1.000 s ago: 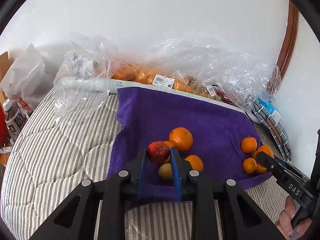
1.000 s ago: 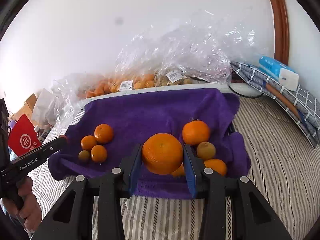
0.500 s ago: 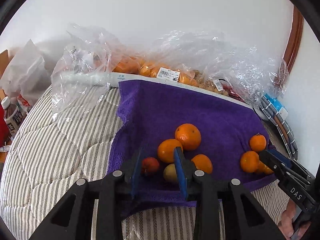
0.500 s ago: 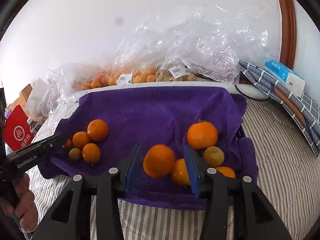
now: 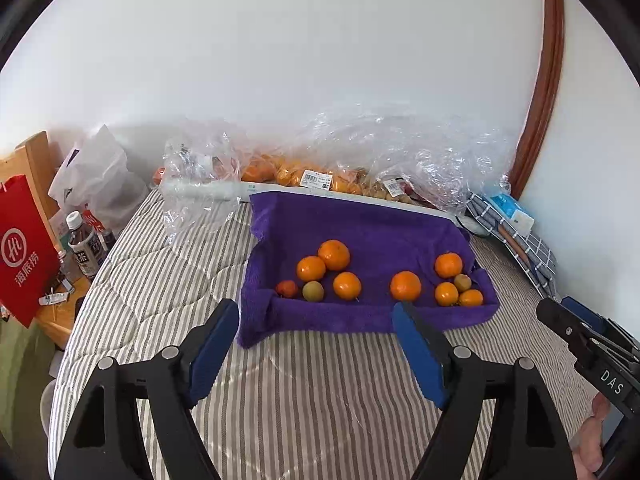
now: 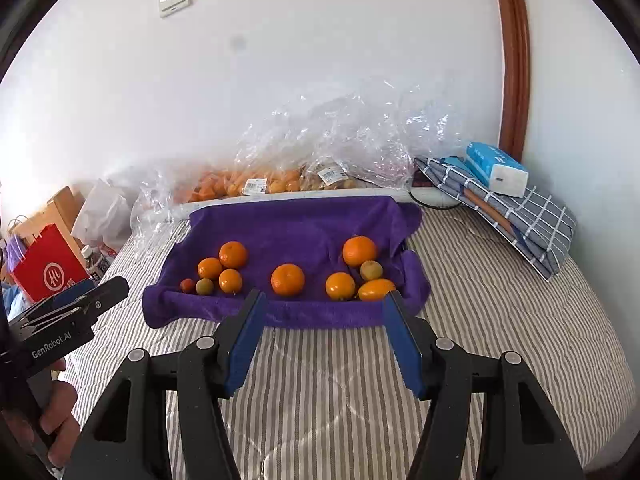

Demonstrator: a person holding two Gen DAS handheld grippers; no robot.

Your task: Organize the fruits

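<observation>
A purple towel (image 5: 360,224) (image 6: 296,224) lies on the striped bed with several fruits on it. At its left lie a small red fruit (image 5: 287,288) (image 6: 187,285), a greenish fruit (image 5: 313,291) and three oranges (image 5: 334,255). One orange (image 5: 405,285) (image 6: 287,279) lies alone in the middle. At the right lie more oranges (image 5: 448,265) (image 6: 359,251) and a greenish fruit (image 6: 371,270). My left gripper (image 5: 316,316) is open and empty, above the bed in front of the towel. My right gripper (image 6: 322,308) is open and empty too.
Clear plastic bags of oranges (image 5: 304,178) (image 6: 256,184) lie along the wall behind the towel. A folded checked cloth with a blue tissue pack (image 6: 496,168) sits at the right. A red paper bag (image 5: 24,248) and bottles (image 5: 86,248) stand at the left of the bed.
The left gripper let go of the red fruit and the right gripper let go of the orange. Both opened wide and pulled back from the towel.
</observation>
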